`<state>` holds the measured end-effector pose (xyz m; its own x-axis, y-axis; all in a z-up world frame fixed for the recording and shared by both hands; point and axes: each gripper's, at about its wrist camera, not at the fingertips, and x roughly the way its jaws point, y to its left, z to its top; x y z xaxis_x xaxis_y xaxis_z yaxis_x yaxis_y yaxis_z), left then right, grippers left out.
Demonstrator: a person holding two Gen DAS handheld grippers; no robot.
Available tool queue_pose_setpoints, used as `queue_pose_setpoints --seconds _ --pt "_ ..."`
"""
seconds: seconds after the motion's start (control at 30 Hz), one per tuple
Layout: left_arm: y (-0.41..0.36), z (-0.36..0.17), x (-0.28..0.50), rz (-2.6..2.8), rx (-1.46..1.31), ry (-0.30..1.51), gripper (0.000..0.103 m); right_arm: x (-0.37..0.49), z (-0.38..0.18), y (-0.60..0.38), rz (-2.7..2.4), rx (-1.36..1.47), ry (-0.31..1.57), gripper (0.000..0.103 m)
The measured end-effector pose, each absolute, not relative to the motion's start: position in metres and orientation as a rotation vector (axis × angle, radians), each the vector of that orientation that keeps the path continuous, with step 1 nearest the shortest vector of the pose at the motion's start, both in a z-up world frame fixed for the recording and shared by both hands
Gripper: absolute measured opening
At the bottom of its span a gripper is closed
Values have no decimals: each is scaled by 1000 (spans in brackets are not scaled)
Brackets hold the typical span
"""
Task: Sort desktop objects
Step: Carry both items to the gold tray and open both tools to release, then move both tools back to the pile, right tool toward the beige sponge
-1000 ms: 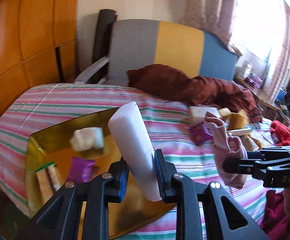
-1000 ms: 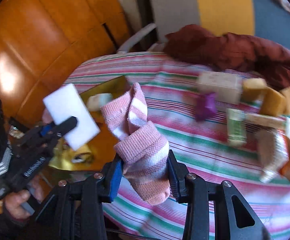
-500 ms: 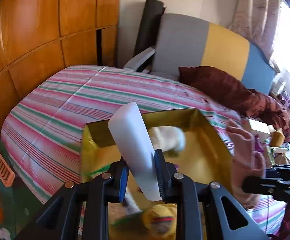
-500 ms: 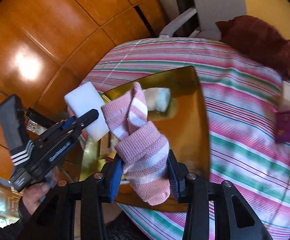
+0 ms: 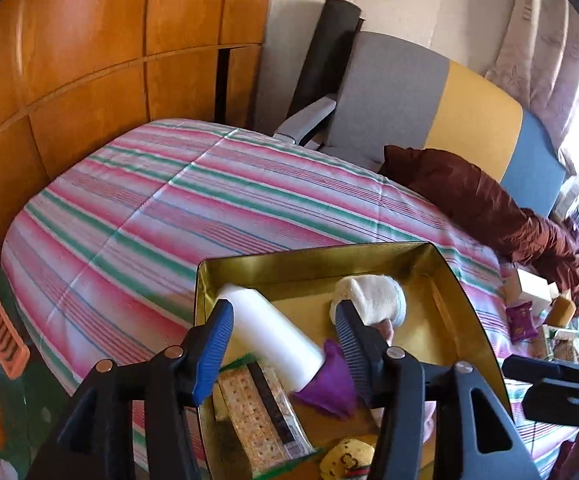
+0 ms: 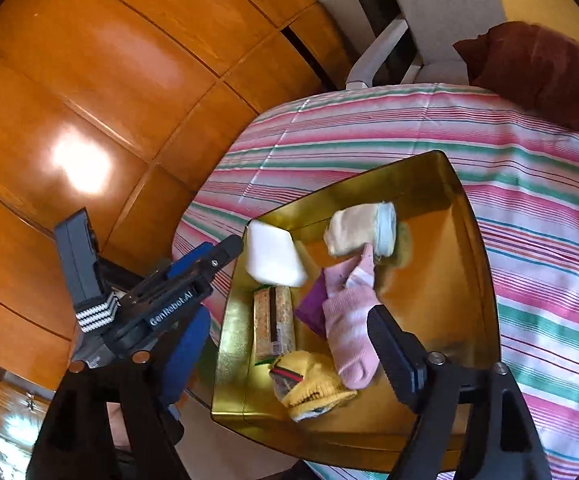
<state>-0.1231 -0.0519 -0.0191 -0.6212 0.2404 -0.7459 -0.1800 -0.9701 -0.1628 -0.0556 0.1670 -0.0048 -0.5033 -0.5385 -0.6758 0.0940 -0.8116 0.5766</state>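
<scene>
A gold tray (image 5: 313,254) (image 6: 485,280) sits at the near edge of the striped table. My left gripper (image 5: 283,332) hangs over it with its jaws opening. The white foam block (image 5: 269,332) (image 6: 273,256) lies loose between them, leaning in the tray's left corner. My right gripper (image 6: 289,344) is over the tray too, jaws opening. The pink striped sock (image 6: 349,332) lies free in the tray between them. A cream sock roll (image 6: 361,232), a purple packet (image 5: 329,384), a cracker packet (image 6: 273,320) and a yellow sock (image 6: 309,384) are in the tray as well.
Several small boxes and packets (image 5: 529,300) lie on the striped cloth (image 5: 169,216) at the far right. A brown cloth (image 5: 469,196) and a grey, yellow and blue chair back (image 5: 429,104) stand behind. Wooden panels (image 6: 109,80) close the left side.
Both grippers moved left over the gold tray and opened. The white block left the left jaws and the pink sock left the right jaws; both now lie in the tray.
</scene>
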Motion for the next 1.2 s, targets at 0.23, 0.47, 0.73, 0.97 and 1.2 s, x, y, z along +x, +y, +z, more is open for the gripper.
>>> queue_pose_setpoints --seconds 0.23,0.47,0.73,0.97,1.2 --pt "-44 -14 -83 2676 -1172 -120 54 -21 0 166 -2480 1315 -445 81" --pt "-20 -2 -45 2677 -1106 -58 55 16 11 176 -2662 1232 -269 82" --pt "5 8 -18 2655 -1017 -6 66 56 19 210 -2805 1113 -264 94" --pt "29 8 3 2559 -964 34 76 95 12 265 -2908 1137 -519 92" --pt "51 -1 14 2438 -979 24 76 143 14 295 -3041 1245 -471 90"
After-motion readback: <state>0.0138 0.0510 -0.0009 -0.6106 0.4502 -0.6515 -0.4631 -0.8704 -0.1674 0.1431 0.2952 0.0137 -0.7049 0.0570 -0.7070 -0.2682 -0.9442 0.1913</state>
